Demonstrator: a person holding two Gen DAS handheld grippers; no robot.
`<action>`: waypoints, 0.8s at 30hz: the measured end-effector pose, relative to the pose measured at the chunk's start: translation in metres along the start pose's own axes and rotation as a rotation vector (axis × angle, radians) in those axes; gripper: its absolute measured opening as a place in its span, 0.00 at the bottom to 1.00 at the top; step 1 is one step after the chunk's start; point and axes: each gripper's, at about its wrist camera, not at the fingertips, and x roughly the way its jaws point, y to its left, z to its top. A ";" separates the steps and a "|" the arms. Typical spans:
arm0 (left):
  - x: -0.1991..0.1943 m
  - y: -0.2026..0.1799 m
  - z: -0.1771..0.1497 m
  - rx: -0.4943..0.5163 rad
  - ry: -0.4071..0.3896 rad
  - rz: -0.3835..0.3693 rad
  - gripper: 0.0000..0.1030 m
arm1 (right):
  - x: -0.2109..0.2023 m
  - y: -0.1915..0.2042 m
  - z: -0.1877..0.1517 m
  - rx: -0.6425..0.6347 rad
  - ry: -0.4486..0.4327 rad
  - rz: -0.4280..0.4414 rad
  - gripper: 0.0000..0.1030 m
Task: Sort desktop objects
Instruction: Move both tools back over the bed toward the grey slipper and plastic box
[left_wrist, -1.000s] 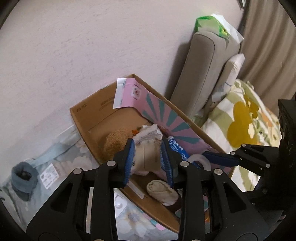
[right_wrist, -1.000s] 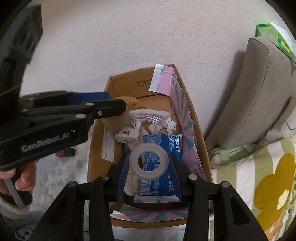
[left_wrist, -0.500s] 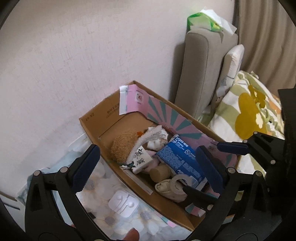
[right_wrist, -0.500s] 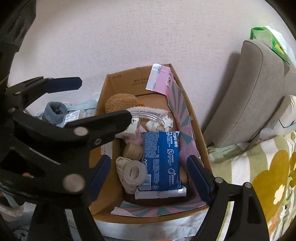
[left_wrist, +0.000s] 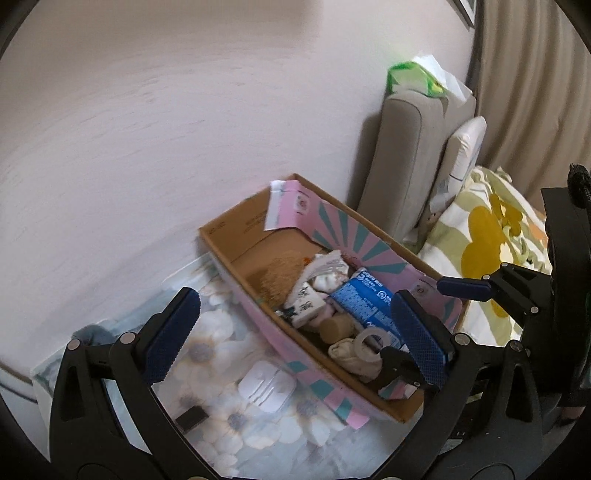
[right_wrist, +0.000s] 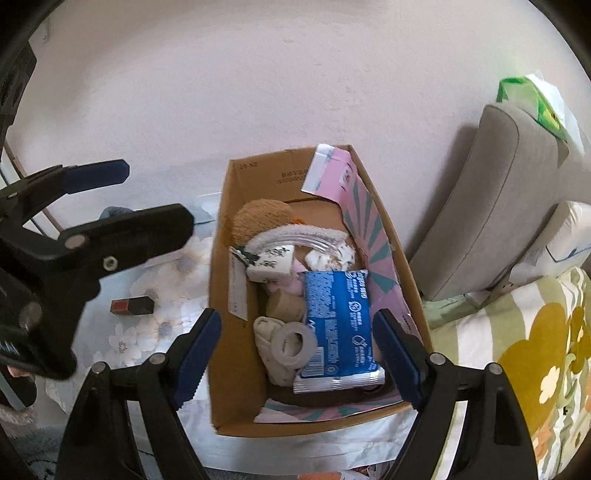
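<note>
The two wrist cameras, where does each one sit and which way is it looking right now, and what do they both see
Left wrist: sits on the left gripper, angled down at the cardboard box from its left; own open fingers and the right gripper show.
Right wrist: sits on the right gripper, looking down into the cardboard box; own open fingers and the left gripper show.
Shared: box, blue packet, tape roll.

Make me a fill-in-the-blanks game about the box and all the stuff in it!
1. The roll of tape lies inside the cardboard ____.
2. The big soft pack beside the tape is coloured ____.
3. The white earphone case lies ____ the cardboard box, on the flowery cloth.
4. The right gripper holds ____.

Missing words: box; blue; outside; nothing
</note>
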 end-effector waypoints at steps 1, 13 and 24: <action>-0.003 0.004 -0.002 -0.007 -0.004 0.004 0.99 | -0.002 0.004 0.001 -0.006 -0.004 0.001 0.78; -0.056 0.064 -0.033 -0.107 -0.049 0.058 0.99 | -0.016 0.052 0.007 -0.053 -0.023 0.083 0.78; -0.116 0.149 -0.088 -0.275 -0.106 0.186 0.99 | -0.020 0.095 0.007 -0.080 -0.061 0.176 0.79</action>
